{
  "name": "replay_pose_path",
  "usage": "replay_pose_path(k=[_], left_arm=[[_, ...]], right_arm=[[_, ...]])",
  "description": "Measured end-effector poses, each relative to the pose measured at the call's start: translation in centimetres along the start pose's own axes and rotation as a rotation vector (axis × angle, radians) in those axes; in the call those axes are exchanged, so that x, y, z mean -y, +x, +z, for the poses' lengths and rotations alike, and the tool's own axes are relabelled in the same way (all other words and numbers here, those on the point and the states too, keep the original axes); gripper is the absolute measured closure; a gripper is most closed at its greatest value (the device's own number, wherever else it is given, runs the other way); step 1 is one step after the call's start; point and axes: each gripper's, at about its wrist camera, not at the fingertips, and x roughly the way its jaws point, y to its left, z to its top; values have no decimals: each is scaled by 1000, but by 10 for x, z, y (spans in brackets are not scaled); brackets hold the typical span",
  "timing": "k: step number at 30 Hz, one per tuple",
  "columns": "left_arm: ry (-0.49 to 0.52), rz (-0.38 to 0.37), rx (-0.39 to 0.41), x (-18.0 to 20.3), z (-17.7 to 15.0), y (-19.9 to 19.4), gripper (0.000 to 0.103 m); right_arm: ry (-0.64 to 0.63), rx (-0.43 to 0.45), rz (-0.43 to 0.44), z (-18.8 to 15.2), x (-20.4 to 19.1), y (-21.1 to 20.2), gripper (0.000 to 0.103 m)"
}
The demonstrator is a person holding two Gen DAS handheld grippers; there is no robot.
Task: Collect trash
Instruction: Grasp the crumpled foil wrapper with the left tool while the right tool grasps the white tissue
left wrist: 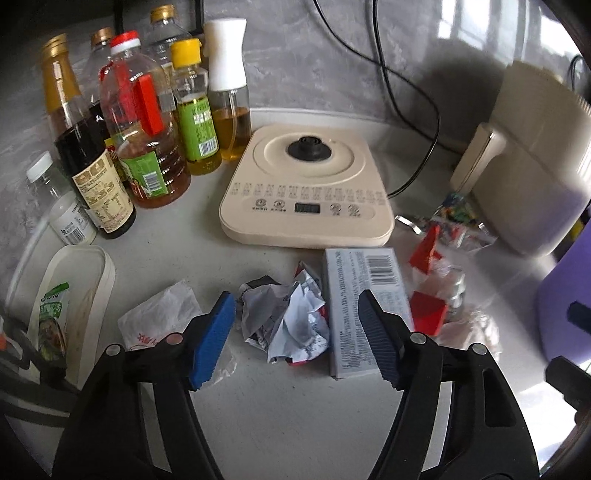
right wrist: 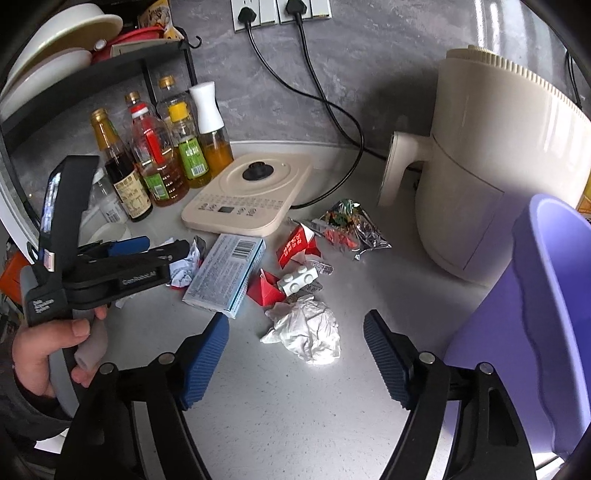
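Far left of the countertop (left wrist: 295, 424), a cream tray (left wrist: 99, 280) with a green sachet (left wrist: 53, 314) lying in it; behind it a huddle of bottles, the dark sauce bottle (left wrist: 94, 173) in front, the red-capped oil bottle (left wrist: 147, 147) beside it, the white-topped oil sprayer (left wrist: 227, 96) at the right end; next over, the beige cooker base (left wrist: 306, 192), flat on the counter with its black knob up; now the left gripper (left wrist: 295, 343), jaws spread wide and nothing pinched, its blue pads either side of the crumpled wrapper (left wrist: 291, 321), not touching it; a flattened white wrapper (left wrist: 159, 317) lies just left of the left pad; the grey barcode box (left wrist: 364, 280) lies just right of the crumpled wrapper, under the right pad in this view; from the right wrist view a person's hand (right wrist: 44, 350) grips that left tool's handle; across to the red carton scraps (right wrist: 295, 247), a small white block (right wrist: 297, 280) between them, and the foil snack bag (right wrist: 347, 225) behind; the right gripper (right wrist: 295, 354) is spread open too, empty, the crumpled white tissue (right wrist: 310, 332) lying on the counter between its pads, clear of both; further right the cream air fryer (right wrist: 487, 158) stands upright, cords running to the wall sockets (right wrist: 280, 11); at the far right edge, the purple bin (right wrist: 535, 314), close beside the right pad.
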Motion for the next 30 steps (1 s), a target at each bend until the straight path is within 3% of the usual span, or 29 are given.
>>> replay_pose_path(k=[3, 8, 11, 20, 27, 28, 30], left_arm=[[2, 0, -18, -1, -1, 9, 39], [-11, -13, -26, -3, -4, 15, 65], [-15, -19, -9, -3, -3, 9, 71], [-53, -37, 44, -10, 0, -17, 71], [-51, -11, 53, -14, -2, -27, 71], [-52, -11, 52, -14, -2, -28, 71], [-48, -9, 56, -13, -2, -31, 71]], right_arm=[[3, -18, -2, -2, 1, 8, 29], [23, -47, -5, -4, 5, 19, 29], [23, -65, -11, -5, 5, 28, 29], [26, -102, -4, -8, 8, 51, 29], [5, -133, -19, -17, 10, 74, 29], [-5, -154, -29, -19, 10, 80, 30], [-9, -197, -19, -24, 11, 90, 44]])
